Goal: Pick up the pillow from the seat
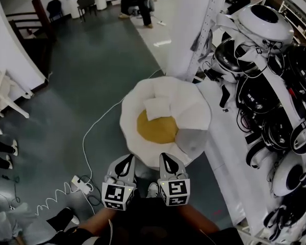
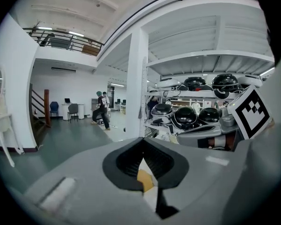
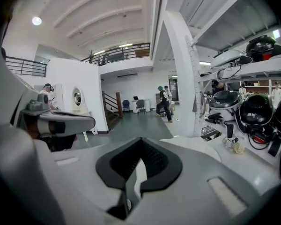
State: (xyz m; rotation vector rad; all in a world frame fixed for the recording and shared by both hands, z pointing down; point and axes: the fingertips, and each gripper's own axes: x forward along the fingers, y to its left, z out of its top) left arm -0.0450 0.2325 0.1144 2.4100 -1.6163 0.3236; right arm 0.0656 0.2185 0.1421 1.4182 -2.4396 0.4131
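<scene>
A small white square pillow (image 1: 157, 107) lies on a white petal-shaped seat (image 1: 196, 114), at the far edge of its round yellow middle (image 1: 157, 128). Both grippers hover side by side just in front of the seat's near rim, a short way from the pillow. My left gripper (image 1: 126, 161) is shut with nothing in it, and so is my right gripper (image 1: 167, 158). In the left gripper view the jaws of the left gripper (image 2: 142, 143) meet, with a sliver of yellow and white showing below them. In the right gripper view the right gripper (image 3: 140, 142) is likewise shut and holds nothing.
A white shelf (image 1: 229, 152) with several helmets (image 1: 260, 19) and cables runs along the right. A white pillar (image 1: 191, 24) stands behind the seat. A power strip (image 1: 81, 184) and a white cable (image 1: 94, 126) lie on the grey floor at left. A person (image 1: 138, 3) stands far back.
</scene>
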